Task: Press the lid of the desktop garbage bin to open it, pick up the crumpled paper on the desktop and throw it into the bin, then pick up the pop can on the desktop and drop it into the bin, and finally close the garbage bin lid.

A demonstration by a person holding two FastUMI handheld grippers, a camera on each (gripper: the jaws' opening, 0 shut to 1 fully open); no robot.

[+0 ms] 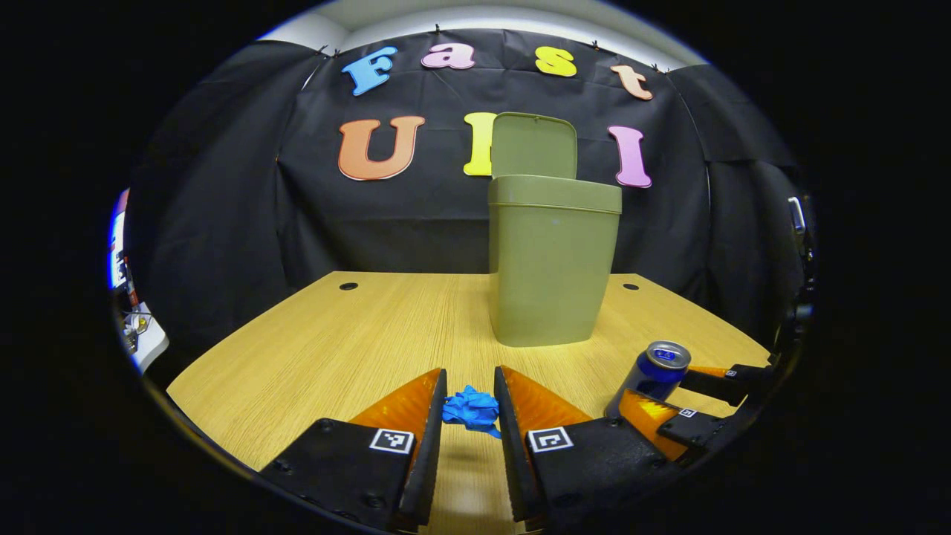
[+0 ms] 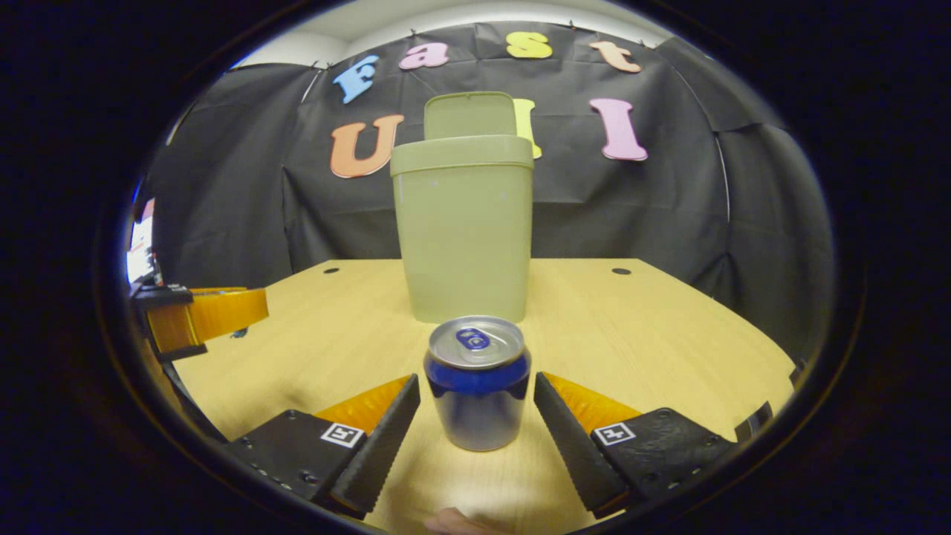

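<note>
- The lid [image 1: 533,145] of the garbage bin [image 1: 551,260] is seen standing upright behind the rim, so the first step, the opening, is judged as done
- The crumpled paper [image 1: 471,408], a blue one, lies on the counter [image 1: 334,349] near its front edge; it is not yet lifted. The left hand-held gripper [image 1: 469,405] is placed around it, its fingers partly open, one on each side and very close to the paper; firm contact cannot be told
- The pop can [image 2: 477,383] stands upright on the counter, in front of the bin and toward the right front corner. The right hand-held gripper [image 2: 475,416] is held wide around it, with a gap visible on both sides, so nothing is gripped
- Left to do, as judged: paper into the bin, can into the bin, lid closed
- The bin stands toward the back edge, well apart from both things; no object is seen between them and the bin
- The two hand-held grippers are near each other, so crossing paths could be a risk
</note>
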